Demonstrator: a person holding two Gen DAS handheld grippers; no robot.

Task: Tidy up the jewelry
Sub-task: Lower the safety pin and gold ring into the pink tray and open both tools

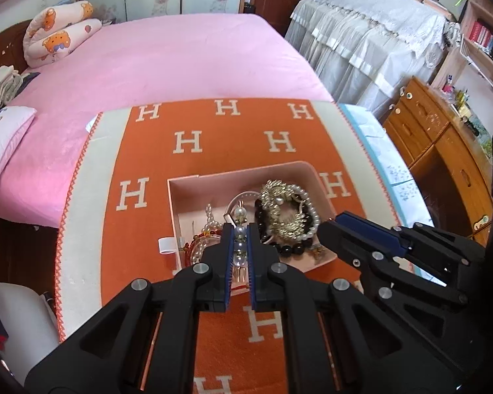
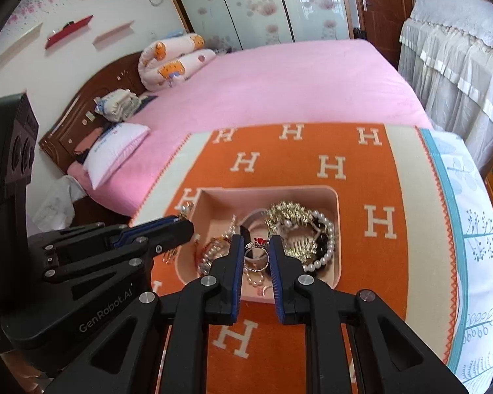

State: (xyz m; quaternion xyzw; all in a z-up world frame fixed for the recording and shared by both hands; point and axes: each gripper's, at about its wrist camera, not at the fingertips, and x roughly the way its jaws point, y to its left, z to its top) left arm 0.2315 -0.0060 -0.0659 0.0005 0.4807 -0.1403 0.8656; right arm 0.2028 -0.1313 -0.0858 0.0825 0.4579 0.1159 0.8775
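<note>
A pink open box (image 1: 184,193) (image 2: 331,203) sits on an orange cloth with white H letters (image 1: 147,151) (image 2: 371,262). It holds a gold hair piece (image 1: 280,208) (image 2: 289,220), a pearl and black bead bracelet (image 1: 308,226) (image 2: 326,249) and other beads. My left gripper (image 1: 239,229) is shut on a pearl earring (image 1: 239,231) above the box's near left side. My right gripper (image 2: 257,246) is shut on a silver ring with a red stone (image 2: 256,256) above the box's near part. Each gripper shows in the other's view: the right (image 1: 361,229), the left (image 2: 167,226).
The cloth lies on a table at the foot of a bed with a pink cover (image 1: 167,55) (image 2: 279,78). A wooden dresser (image 1: 443,138) stands to the right. A lace-covered piece of furniture (image 1: 371,32) stands behind it. A white pillow (image 2: 115,151) lies at the bed's left.
</note>
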